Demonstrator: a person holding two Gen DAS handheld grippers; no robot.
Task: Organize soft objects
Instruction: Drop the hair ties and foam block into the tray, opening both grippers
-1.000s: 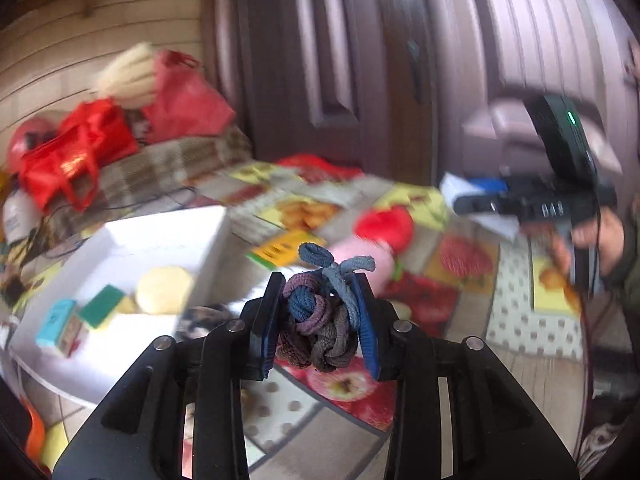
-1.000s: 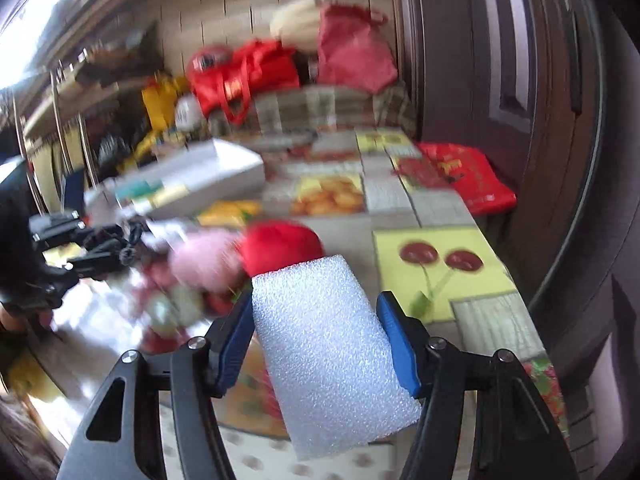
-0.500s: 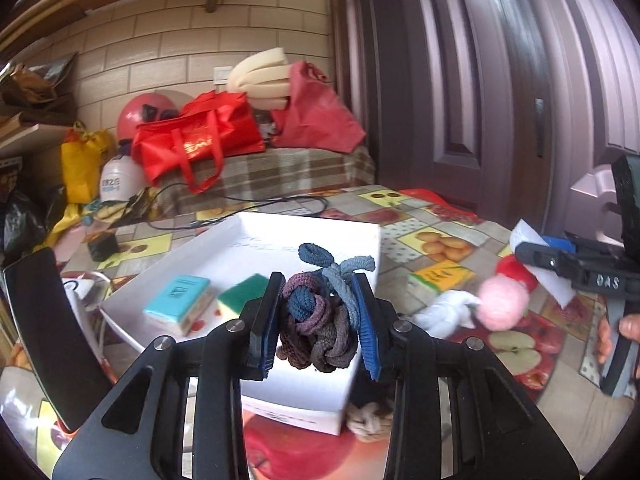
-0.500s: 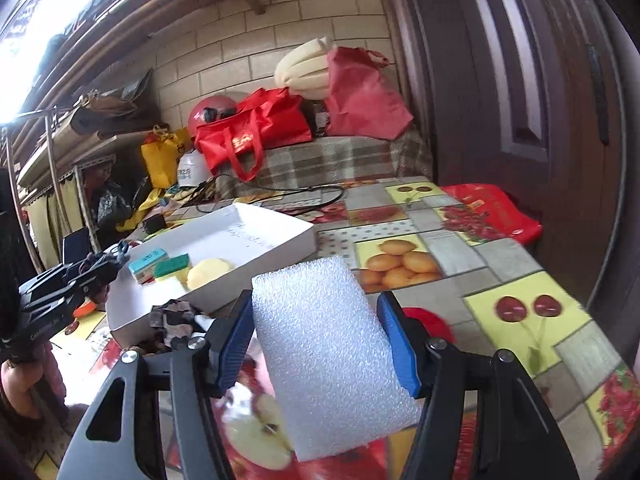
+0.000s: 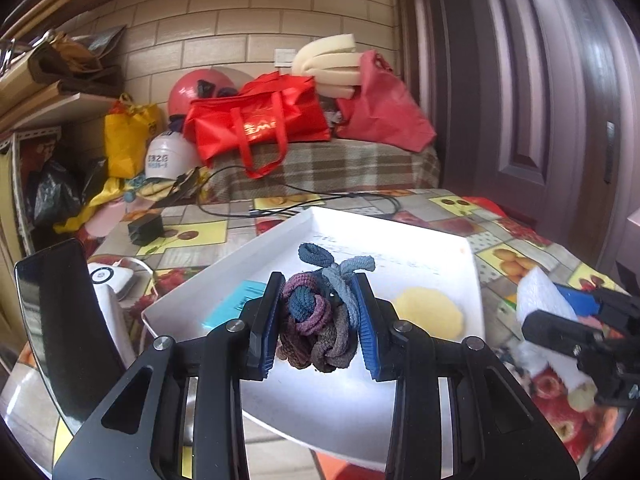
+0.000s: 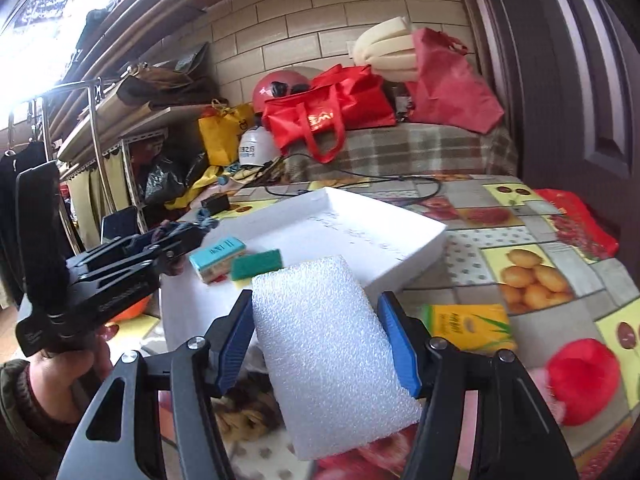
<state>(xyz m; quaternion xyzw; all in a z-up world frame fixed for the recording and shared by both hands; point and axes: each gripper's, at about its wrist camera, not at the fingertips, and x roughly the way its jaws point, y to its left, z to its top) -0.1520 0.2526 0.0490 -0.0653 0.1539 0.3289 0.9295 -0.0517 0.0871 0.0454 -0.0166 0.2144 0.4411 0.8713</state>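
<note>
- Left wrist view: left gripper clamped tight on a knot of hair ties, poised above the near half of the white tray
- Bare tray floor beyond the fingers up to the far rim; yellow sponge just to the right, teal box partly hidden behind the left finger
- Black phone upright at the left edge, right gripper with its foam near the tray's right rim
- Half a second back, tray farther off and lower in frame
- Right wrist view: right gripper half open, pressed on a white foam block, short of the tray's near right wall
- Green scourer and teal box inside; yellow packet and red pompom on the table to the right
- Left gripper at the tray's left side, hand beneath
- Tray nearer than before
</note>
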